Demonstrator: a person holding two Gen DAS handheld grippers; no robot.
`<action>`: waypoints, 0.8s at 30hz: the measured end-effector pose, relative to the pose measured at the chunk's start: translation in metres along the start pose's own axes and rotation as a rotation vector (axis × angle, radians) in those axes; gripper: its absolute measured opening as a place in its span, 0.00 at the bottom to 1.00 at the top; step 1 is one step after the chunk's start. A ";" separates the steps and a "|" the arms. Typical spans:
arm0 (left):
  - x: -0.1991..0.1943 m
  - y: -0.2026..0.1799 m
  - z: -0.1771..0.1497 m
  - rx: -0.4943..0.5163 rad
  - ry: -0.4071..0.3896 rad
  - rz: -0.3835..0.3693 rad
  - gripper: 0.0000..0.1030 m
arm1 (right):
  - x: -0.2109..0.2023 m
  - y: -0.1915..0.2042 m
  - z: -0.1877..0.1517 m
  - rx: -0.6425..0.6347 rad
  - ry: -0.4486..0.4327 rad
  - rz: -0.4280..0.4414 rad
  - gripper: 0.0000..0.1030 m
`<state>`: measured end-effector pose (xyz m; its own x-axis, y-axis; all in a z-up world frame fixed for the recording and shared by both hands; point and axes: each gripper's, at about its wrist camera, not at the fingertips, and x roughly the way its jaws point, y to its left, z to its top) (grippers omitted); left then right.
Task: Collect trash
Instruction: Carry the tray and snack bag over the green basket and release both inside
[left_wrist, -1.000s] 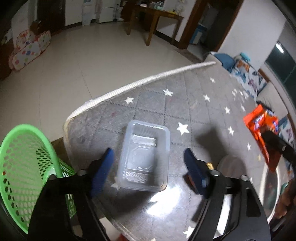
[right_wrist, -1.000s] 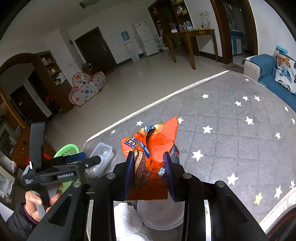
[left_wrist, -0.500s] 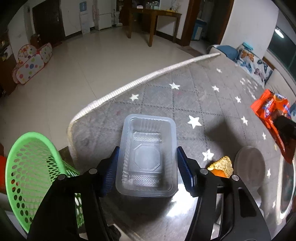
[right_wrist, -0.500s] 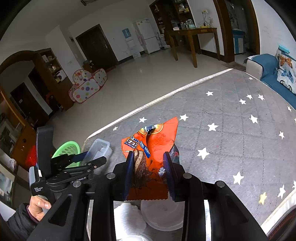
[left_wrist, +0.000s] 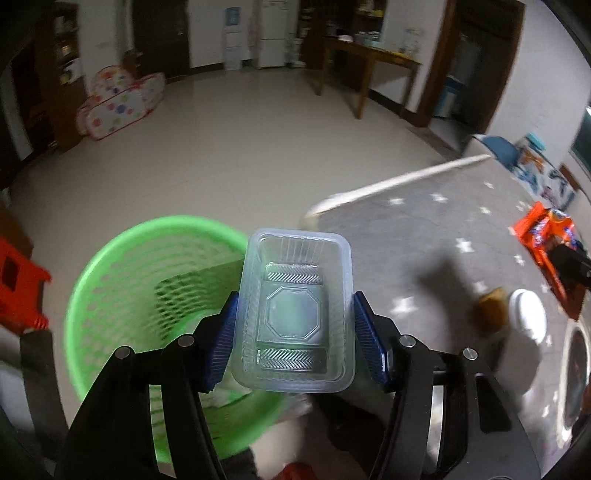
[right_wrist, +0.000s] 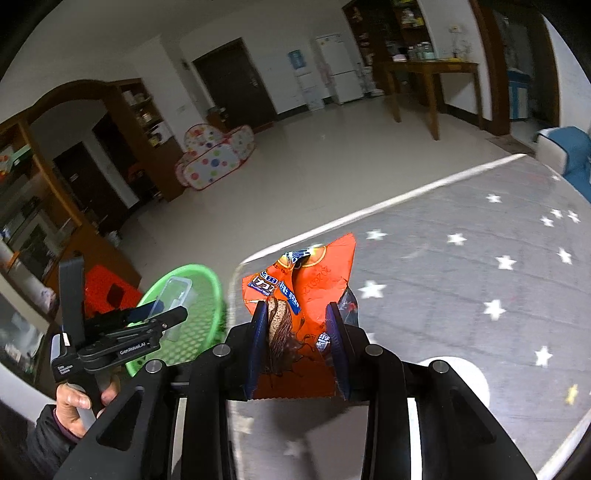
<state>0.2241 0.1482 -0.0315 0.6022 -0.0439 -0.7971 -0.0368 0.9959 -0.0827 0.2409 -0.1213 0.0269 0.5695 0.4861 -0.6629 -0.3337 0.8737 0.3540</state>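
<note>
My left gripper (left_wrist: 295, 332) is shut on a clear plastic tray (left_wrist: 295, 314) and holds it in the air, partly over the right rim of a green mesh basket (left_wrist: 122, 280). The right wrist view shows that tray (right_wrist: 176, 295) above the basket (right_wrist: 199, 295). My right gripper (right_wrist: 297, 332) is shut on an orange snack wrapper (right_wrist: 306, 280) and holds it above the left end of the star-patterned table (right_wrist: 461, 277). The wrapper also shows in the left wrist view (left_wrist: 545, 236).
A white round lid (left_wrist: 526, 319) and a brown crumpled scrap (left_wrist: 489, 310) lie on the table near its front. A red stool (left_wrist: 18, 284) stands left of the basket. White paper lies inside the basket (left_wrist: 229, 391). Open tiled floor lies beyond.
My left gripper closed on the clear tray, lifted it off the table and swung it left over the green basket. My right gripper kept the wrapper and shifted slightly left.
</note>
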 end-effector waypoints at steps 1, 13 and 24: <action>0.000 0.012 -0.003 -0.017 0.008 0.014 0.57 | 0.005 0.007 -0.001 -0.007 0.007 0.009 0.30; 0.003 0.094 -0.030 -0.177 0.051 0.066 0.71 | 0.059 0.085 -0.002 -0.088 0.079 0.100 0.31; -0.016 0.131 -0.057 -0.252 0.021 0.097 0.73 | 0.119 0.149 -0.007 -0.135 0.151 0.179 0.35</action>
<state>0.1637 0.2746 -0.0634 0.5698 0.0463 -0.8205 -0.2923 0.9445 -0.1497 0.2535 0.0667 -0.0044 0.3767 0.6155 -0.6923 -0.5219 0.7585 0.3903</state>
